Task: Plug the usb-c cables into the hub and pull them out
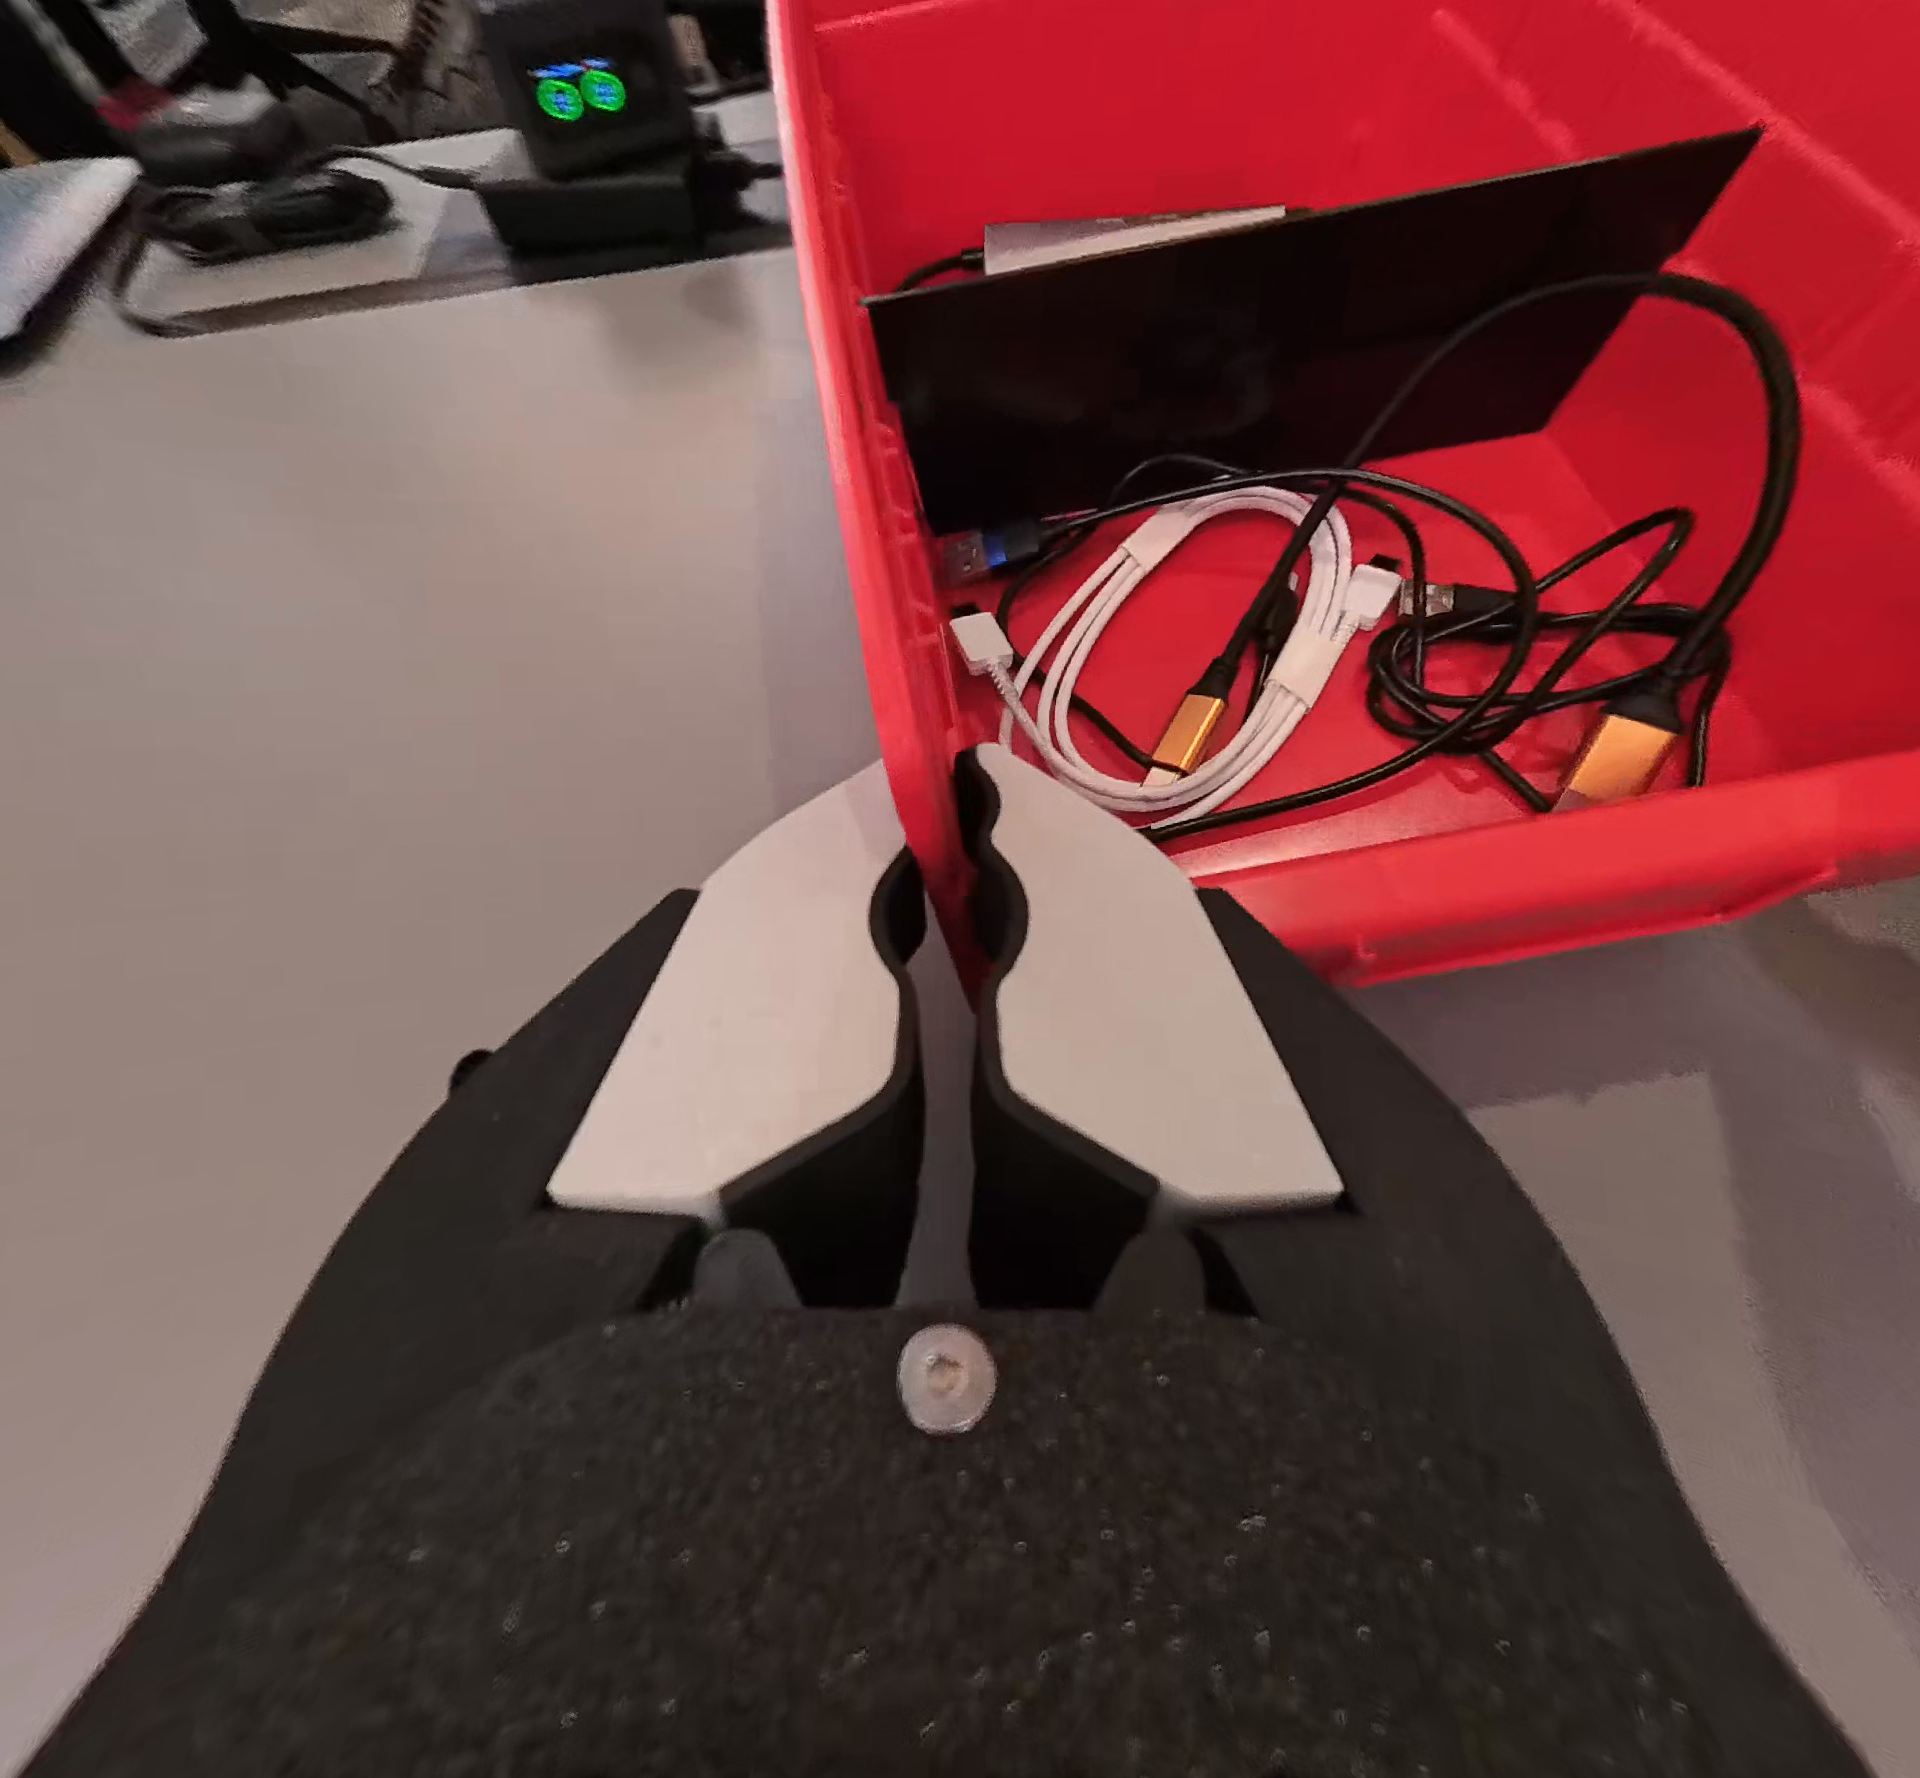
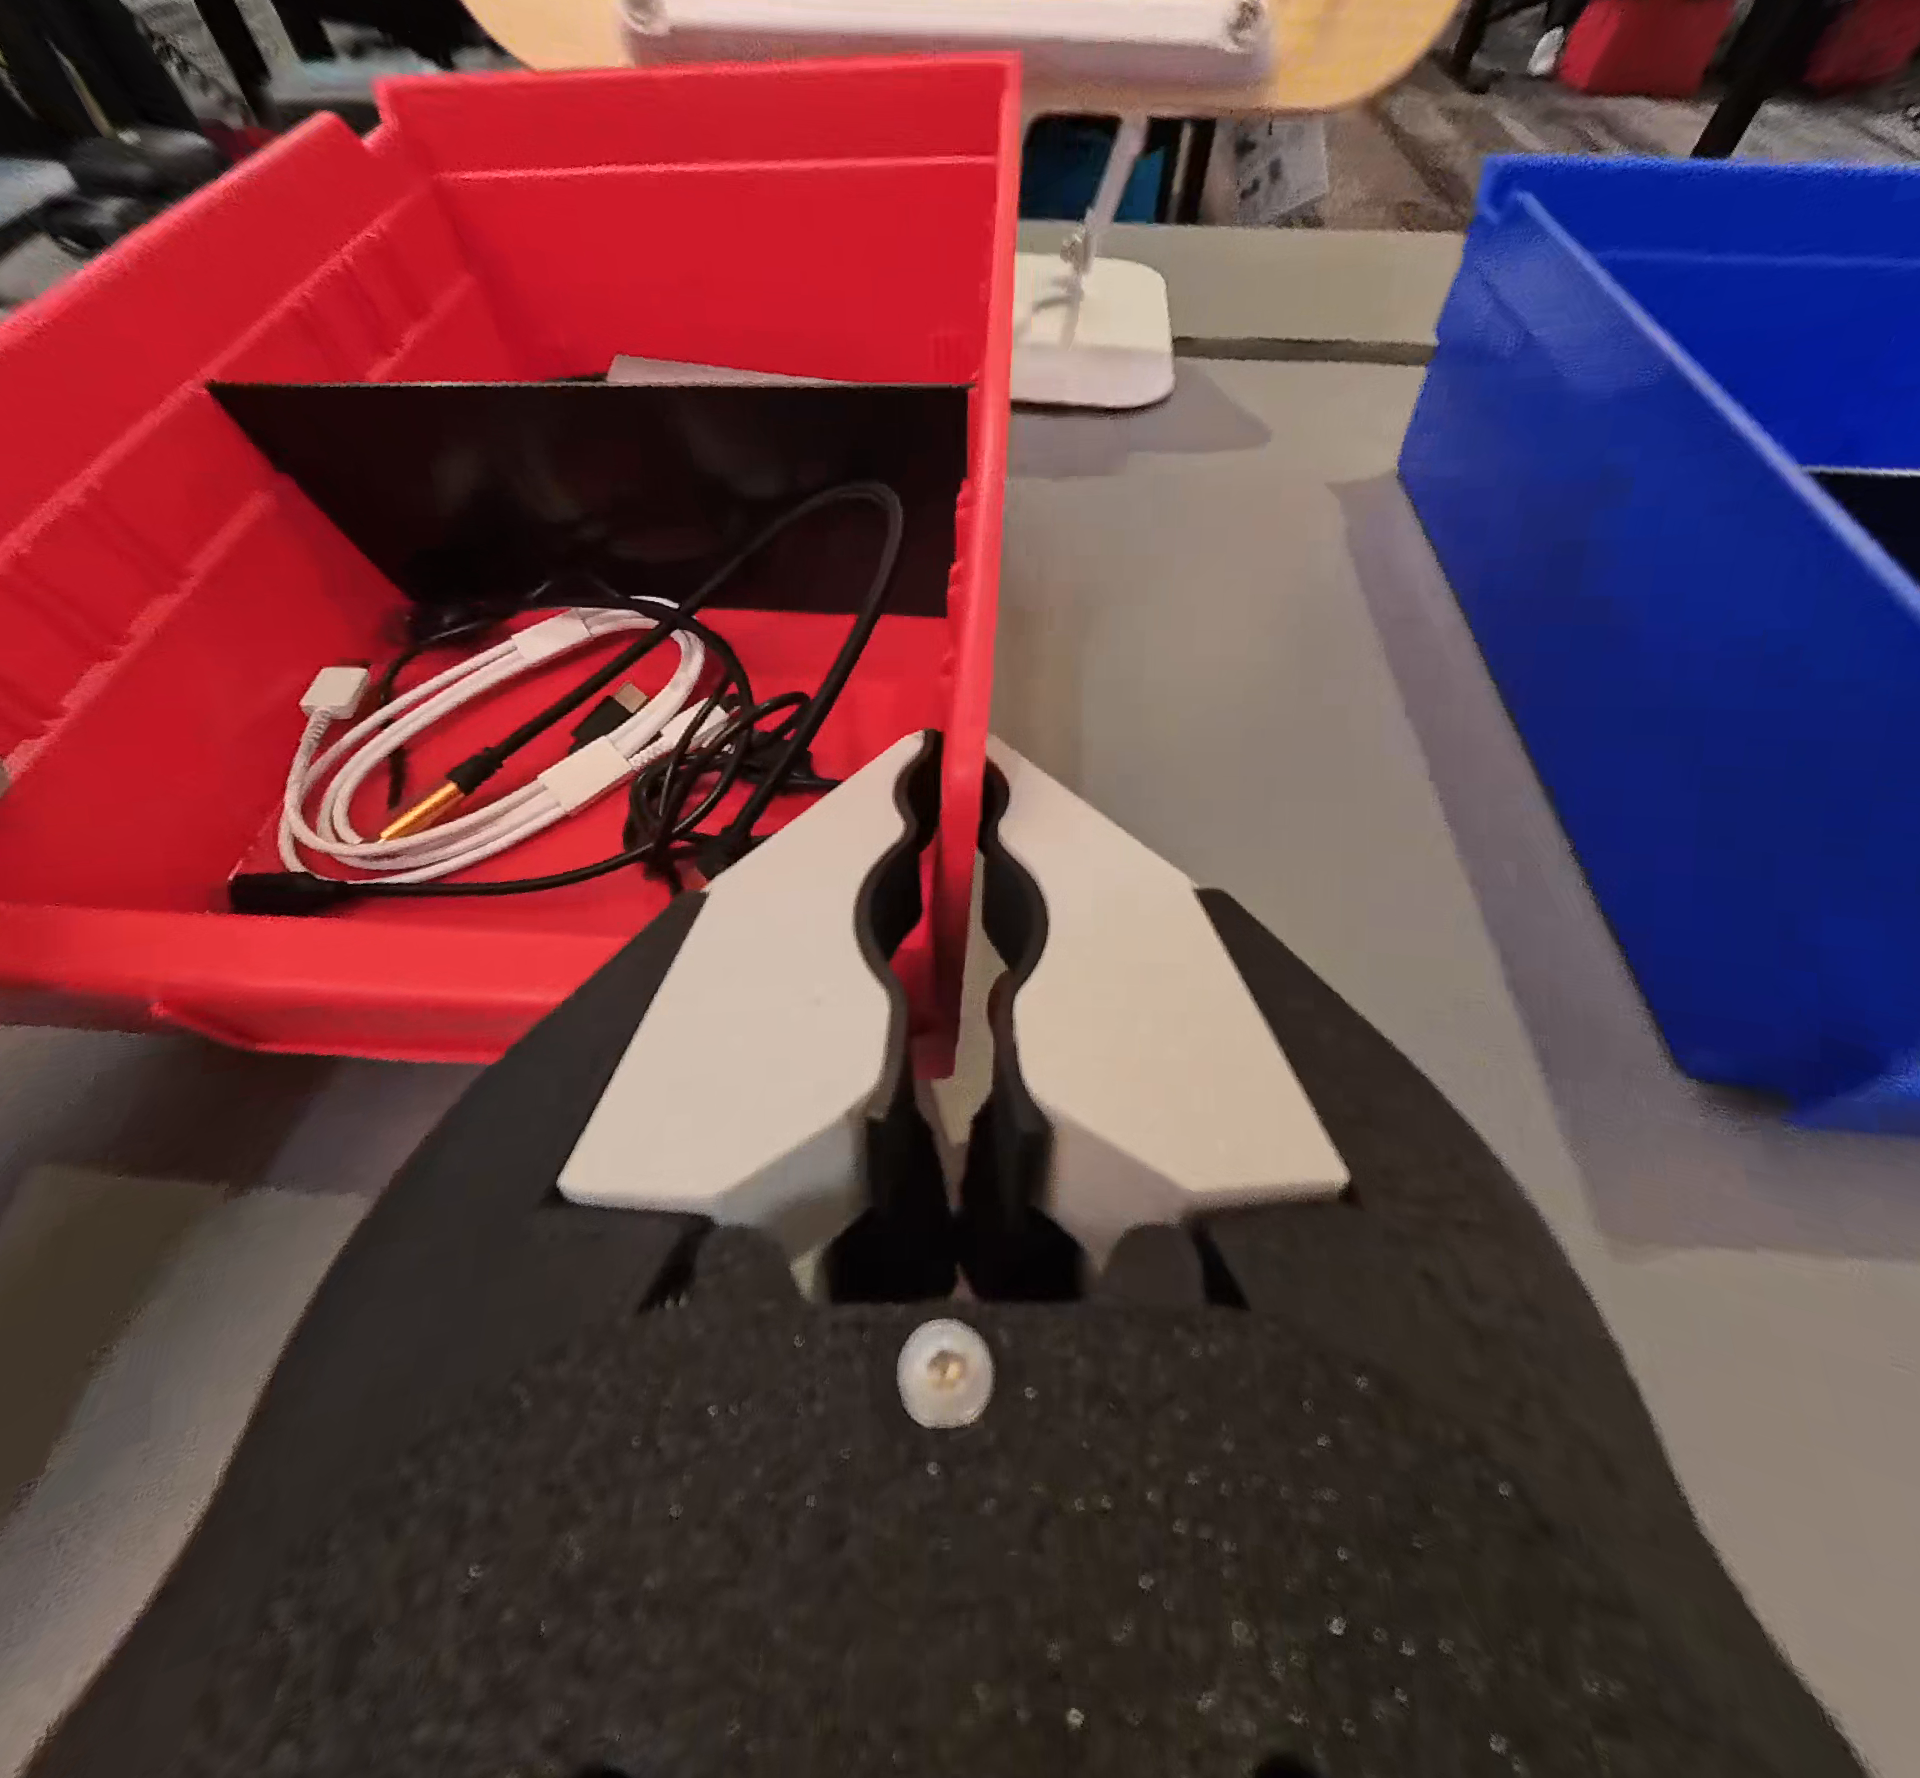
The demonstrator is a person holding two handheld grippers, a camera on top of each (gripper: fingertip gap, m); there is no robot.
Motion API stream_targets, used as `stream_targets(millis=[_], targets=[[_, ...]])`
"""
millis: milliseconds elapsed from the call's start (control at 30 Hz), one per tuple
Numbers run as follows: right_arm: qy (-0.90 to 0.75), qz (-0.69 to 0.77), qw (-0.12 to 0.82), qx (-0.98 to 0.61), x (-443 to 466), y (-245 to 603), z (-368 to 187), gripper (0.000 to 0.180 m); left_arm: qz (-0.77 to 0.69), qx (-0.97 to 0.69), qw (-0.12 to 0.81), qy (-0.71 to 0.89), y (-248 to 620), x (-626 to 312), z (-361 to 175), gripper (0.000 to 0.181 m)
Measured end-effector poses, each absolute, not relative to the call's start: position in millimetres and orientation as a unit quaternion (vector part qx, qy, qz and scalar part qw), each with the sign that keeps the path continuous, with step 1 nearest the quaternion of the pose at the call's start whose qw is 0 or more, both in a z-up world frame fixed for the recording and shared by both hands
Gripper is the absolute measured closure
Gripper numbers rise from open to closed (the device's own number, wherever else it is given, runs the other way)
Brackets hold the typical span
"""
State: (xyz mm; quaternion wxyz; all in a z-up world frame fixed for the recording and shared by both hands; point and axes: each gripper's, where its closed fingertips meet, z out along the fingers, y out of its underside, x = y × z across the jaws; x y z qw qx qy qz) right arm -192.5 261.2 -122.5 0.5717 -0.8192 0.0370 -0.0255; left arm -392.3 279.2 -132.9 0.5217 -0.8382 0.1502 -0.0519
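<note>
Gripping the near left wall of the red bin [image 1: 940,855], the left gripper [image 1: 951,783] is clenched on that wall, one finger outside and one inside. In the left wrist view, the bin's front compartment holds a coiled white cable [image 1: 1174,679] and tangled black cables [image 1: 1558,648] with two gold plugs [image 1: 1195,731], all in front of a black divider [image 1: 1299,346]. A grey flat thing [image 1: 1132,237] behind the divider may be the hub; that cannot be told. Left of the bin, a dark box with green lights [image 1: 577,81] stands on the grey table [image 1: 416,585].

The right wrist view shows the right gripper [image 2: 961,762] clenched on the bin's [image 2: 971,793] near right wall. Only this view shows a blue bin [image 2: 1621,689] well to the right, and a white stand [image 2: 1091,326] behind the red bin. Only one gold plug [image 2: 421,814] shows here.
</note>
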Motion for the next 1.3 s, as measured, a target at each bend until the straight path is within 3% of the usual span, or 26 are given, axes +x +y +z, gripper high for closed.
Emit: stream_targets(millis=[367,700,833,933,1000,1133,1233,1300], targets=[[-0.027,0.006,0.577,-0.816,-361.9,300.9,-110.0,0.176,-0.039,-0.841,0.537,0.057,303.7,-560.4,-116.5,0.179],[-0.054,0.077,0.551,-0.829,-399.6,300.6,-134.7,0.167,-0.058,-0.854,0.514,0.062,310.6,-589.4,-139.7,0.179],[-0.091,0.198,0.534,-0.817,-396.8,273.0,-100.5,0.16,-0.048,-0.85,0.523,0.051,309.7,-590.2,-138.5,0.177],[-0.153,0.255,0.571,-0.765,-372.0,241.7,-53.0,0.139,0.023,-0.845,0.53,0.061,307.1,-596.0,-134.9,0.166],[-0.171,0.245,0.597,-0.744,-330.4,230.4,-35.4,0.135,0.045,-0.84,0.538,0.05,303.1,-597.4,-125.4,0.157],[-0.144,0.16,0.604,-0.768,-203.8,215.8,-45.0,0.117,0.091,-0.804,0.588,0.01,289.9,-601.2,-85.6,0.159],[-0.107,0.172,0.575,-0.793,-124.8,188.4,-59.0,0.119,0.098,-0.8,0.592,-0.004,278.4,-588.9,-74.6,0.158],[-0.048,0.135,0.601,-0.787,-61.6,180.0,-65.4,0.123,0.024,-0.821,0.57,-0.005,270.4,-556.0,-80.7,0.153]])
